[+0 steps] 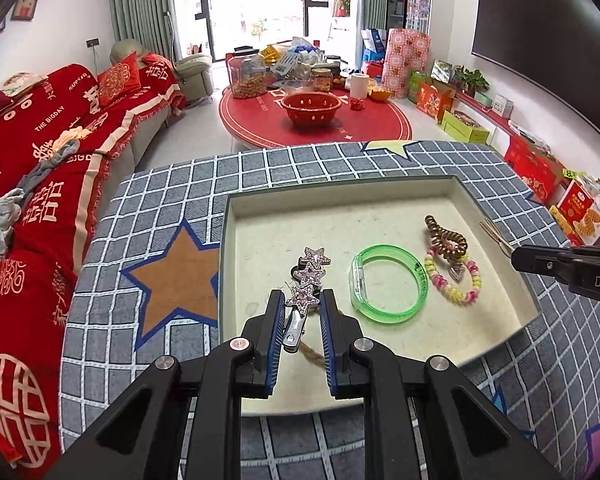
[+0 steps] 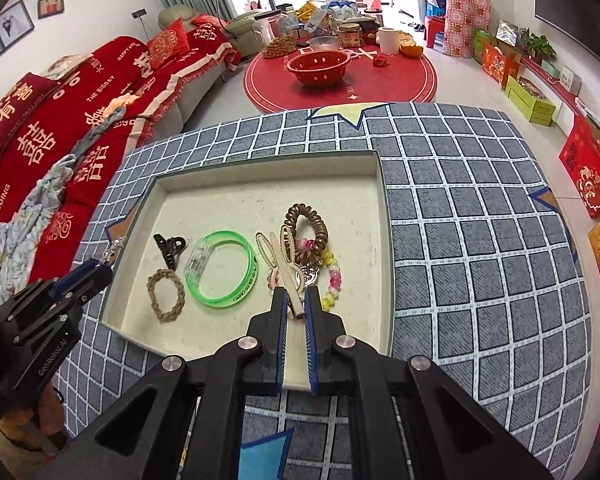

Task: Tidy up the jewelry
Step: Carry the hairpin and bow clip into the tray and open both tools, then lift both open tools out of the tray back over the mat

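A shallow cream tray [image 1: 496, 220] [image 2: 148, 200] sits on the checked table. My left gripper [image 1: 300, 300] is shut on a silver hair clip with pink stars [image 1: 309, 276], held over the tray's near left part. My right gripper [image 2: 296, 296] is shut on a cream hair clip [image 2: 286, 264], held above the tray. In the tray lie a green bangle [image 1: 388, 282] [image 2: 224, 268], a brown coil hair tie [image 1: 446, 236] [image 2: 310, 226], a pink-yellow bead bracelet [image 1: 456, 284] [image 2: 330, 276], a braided brown ring [image 2: 166, 294] and a black claw clip [image 2: 170, 248].
The table has a grey checked cloth with star patches [image 1: 172, 280]. A red sofa [image 1: 40, 152] stands to the left. A round red table [image 1: 316, 120] with a red bowl and jars stands beyond. Boxes [image 1: 536, 164] line the right wall.
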